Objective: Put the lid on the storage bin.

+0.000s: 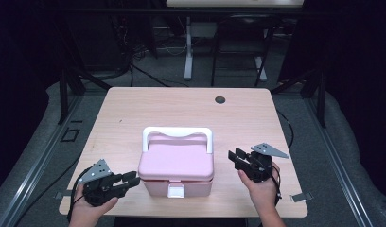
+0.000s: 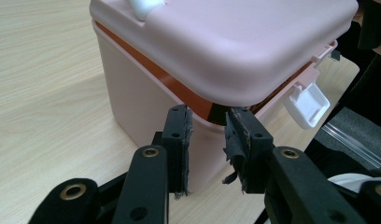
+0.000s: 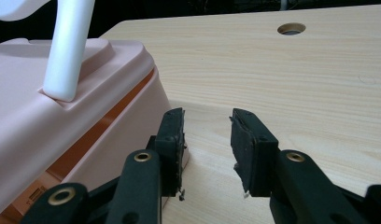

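A pink box [image 1: 176,164] sits at six o'clock on the surface [image 1: 134,109]; left hand-held gripper [image 1: 129,179] at eight and right hand-held gripper [image 1: 234,158] at four flank it, jaws apart, empty; next move is probably releasing the front latch [image 1: 176,191].

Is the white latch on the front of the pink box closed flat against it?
No. In the left gripper view the white latch sticks out from the pink box, and a gap shows under the lid.

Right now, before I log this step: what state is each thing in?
pink box: upright on the table, lid down but slightly ajar
white handle: raised
white latch: unfastened, tilted outward
left gripper: open, by the box's left corner
right gripper: open, holding nothing
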